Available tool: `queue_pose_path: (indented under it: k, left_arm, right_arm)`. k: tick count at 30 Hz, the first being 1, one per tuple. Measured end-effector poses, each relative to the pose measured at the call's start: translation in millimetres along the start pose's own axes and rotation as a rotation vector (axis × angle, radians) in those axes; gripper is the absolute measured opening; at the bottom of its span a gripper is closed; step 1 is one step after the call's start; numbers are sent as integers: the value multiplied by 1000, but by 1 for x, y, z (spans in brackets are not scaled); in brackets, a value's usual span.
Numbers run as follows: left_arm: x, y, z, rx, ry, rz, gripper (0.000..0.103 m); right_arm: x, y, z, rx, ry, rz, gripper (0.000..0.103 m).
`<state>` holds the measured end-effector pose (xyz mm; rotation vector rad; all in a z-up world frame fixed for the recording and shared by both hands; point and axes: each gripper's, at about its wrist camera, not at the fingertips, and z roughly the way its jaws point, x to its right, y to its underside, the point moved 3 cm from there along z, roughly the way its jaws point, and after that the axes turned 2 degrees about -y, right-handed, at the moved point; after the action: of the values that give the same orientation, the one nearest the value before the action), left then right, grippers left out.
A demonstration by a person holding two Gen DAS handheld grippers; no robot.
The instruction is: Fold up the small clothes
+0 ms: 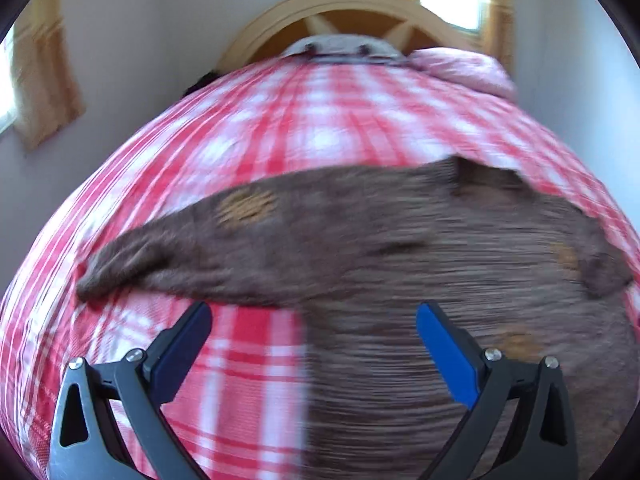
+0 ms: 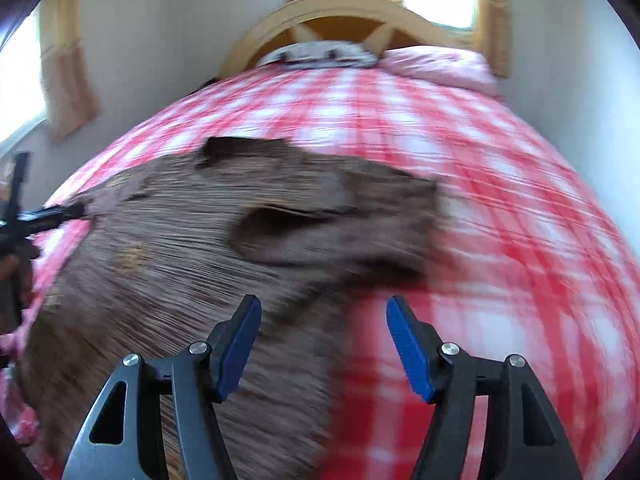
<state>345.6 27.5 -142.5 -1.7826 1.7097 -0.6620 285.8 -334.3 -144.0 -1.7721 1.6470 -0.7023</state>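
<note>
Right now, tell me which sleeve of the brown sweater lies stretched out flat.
The left sleeve, reaching straight out over the plaid bedspread beyond the open left gripper. The right sleeve is folded back over the body.

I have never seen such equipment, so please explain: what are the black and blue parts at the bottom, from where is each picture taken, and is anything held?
No robot here: a person holds a two-finger gripper in each hand, each with a fisheye camera looking along its fingers. One picture comes from the left gripper, the other from the right gripper. The blue pieces are the finger pads. A brown knitted sweater lies on a bed with a red and white checked cover; behind are a pink pillow and a wooden headboard. Both grippers are open and hold nothing. The pictures are blurred.
</note>
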Motion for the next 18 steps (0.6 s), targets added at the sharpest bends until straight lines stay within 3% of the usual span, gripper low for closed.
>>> queue_pose_path:
  k: [2, 5, 9, 13, 18]
  left_arm:
    - [43, -6, -12, 8, 54, 95, 103]
    - [101, -9, -21, 15, 117, 198, 103]
    - [157, -16, -16, -14, 172, 254, 103]
    - [205, -24, 5, -58, 194, 283, 85]
    - [245, -20, 14, -124, 268, 278, 75]
  right_arm:
    - [17, 12, -10, 13, 60, 43, 66]
    - [34, 32, -18, 36, 74, 97, 66]
    - [35, 45, -19, 68, 119, 74, 66]
    - [33, 51, -19, 81, 149, 47, 66]
    - [28, 50, -27, 130, 155, 16, 66]
